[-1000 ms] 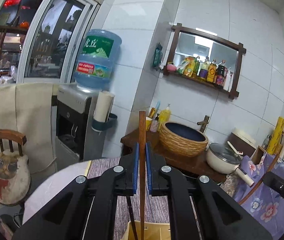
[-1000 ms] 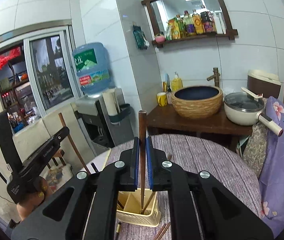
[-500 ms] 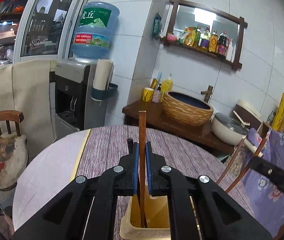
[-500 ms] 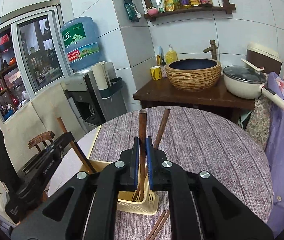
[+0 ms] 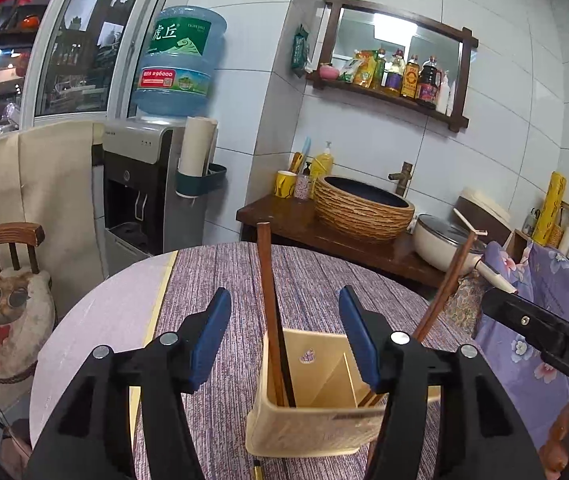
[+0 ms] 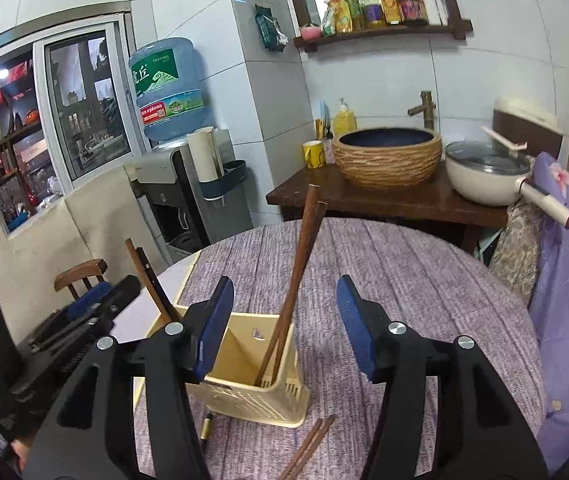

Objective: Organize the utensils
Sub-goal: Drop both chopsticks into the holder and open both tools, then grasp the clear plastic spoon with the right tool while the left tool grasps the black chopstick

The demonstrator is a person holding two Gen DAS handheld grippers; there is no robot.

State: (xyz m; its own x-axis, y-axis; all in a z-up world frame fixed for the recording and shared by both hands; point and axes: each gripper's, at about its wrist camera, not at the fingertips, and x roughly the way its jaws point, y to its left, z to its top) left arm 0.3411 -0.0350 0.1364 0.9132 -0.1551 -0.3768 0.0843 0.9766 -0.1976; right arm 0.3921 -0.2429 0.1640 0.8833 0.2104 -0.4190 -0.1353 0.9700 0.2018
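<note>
A cream plastic utensil holder (image 5: 316, 424) stands on the round table; it also shows in the right wrist view (image 6: 260, 396). Brown wooden chopsticks (image 5: 270, 316) stand in it, leaning on its wall. More chopsticks (image 6: 298, 280) lean in it in the right wrist view. My left gripper (image 5: 284, 336) is open just above the holder, holding nothing. My right gripper (image 6: 284, 320) is open above the holder, holding nothing. A loose pair of chopsticks (image 6: 308, 444) lies on the table beside the holder.
The round table has a purple striped cloth (image 6: 404, 280). Behind it stands a dark wooden counter (image 5: 324, 232) with a woven basin (image 5: 364, 212) and a white pot (image 5: 444, 244). A water dispenser (image 5: 144, 184) and a small chair (image 5: 8, 280) stand at the left.
Both grippers have come down over the holder and opened. Each has let go of its chopstick, which now stands in the holder.
</note>
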